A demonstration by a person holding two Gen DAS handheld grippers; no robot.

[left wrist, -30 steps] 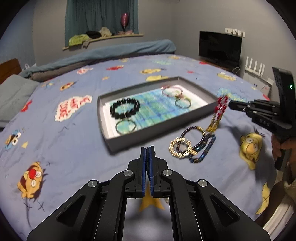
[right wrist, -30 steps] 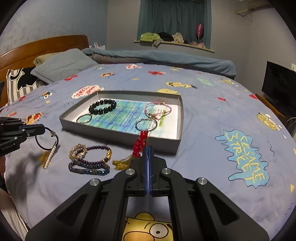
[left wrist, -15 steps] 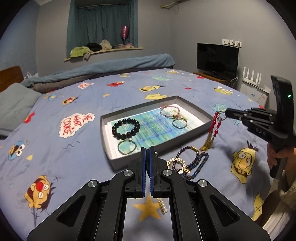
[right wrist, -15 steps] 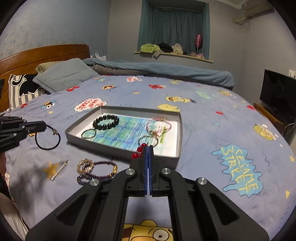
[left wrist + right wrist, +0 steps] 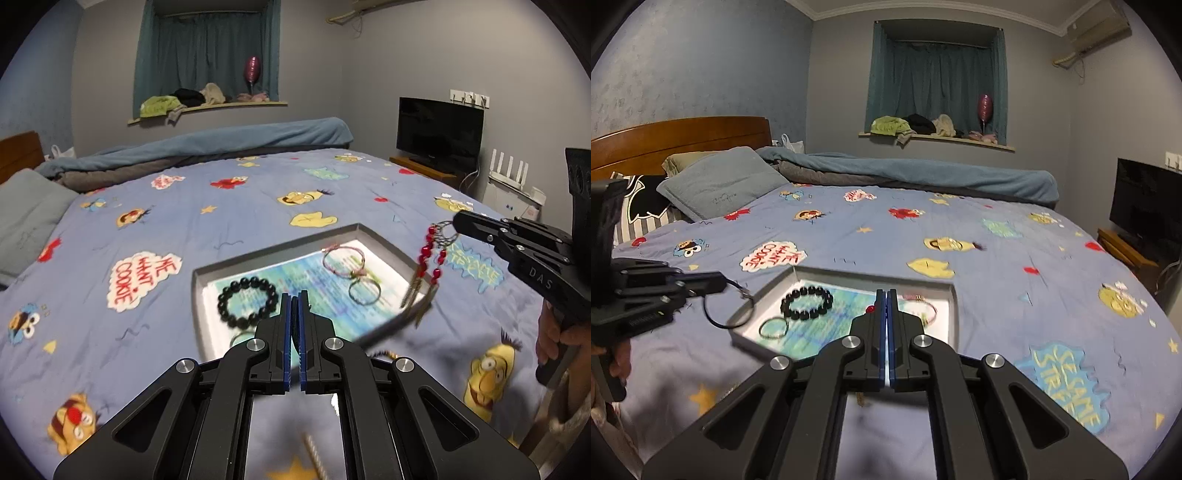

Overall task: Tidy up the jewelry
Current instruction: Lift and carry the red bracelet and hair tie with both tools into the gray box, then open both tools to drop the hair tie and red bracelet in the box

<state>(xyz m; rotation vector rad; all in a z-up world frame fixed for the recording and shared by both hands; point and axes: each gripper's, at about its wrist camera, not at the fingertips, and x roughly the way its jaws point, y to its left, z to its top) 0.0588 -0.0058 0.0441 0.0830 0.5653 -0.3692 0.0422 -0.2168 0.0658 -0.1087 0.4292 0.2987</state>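
Note:
A grey tray (image 5: pixel 275 253) (image 5: pixel 955 310) with a blue-green liner lies on the bed. In it are a black bead bracelet (image 5: pixel 246 302) (image 5: pixel 807 302), a pink cord bracelet (image 5: pixel 343 260) and thin rings (image 5: pixel 365 291) (image 5: pixel 773 328). My left gripper (image 5: pixel 294 299) (image 5: pixel 718 286) is shut on a thin black cord loop (image 5: pixel 729 310), held above the tray's left edge. My right gripper (image 5: pixel 887 295) (image 5: pixel 458 225) is shut on a red bead piece with gold tassels (image 5: pixel 424 269), hanging over the tray's right corner.
The bed has a blue cartoon sheet (image 5: pixel 184 221). A pearl bar (image 5: pixel 317 456) lies on the sheet near me. Pillows (image 5: pixel 720 188) and a wooden headboard (image 5: pixel 679 136) are at the left. A TV (image 5: pixel 439 133) stands at the right.
Both grippers have risen and moved towards the tray with their pieces. The loose bracelets on the sheet have dropped out of view below the grippers.

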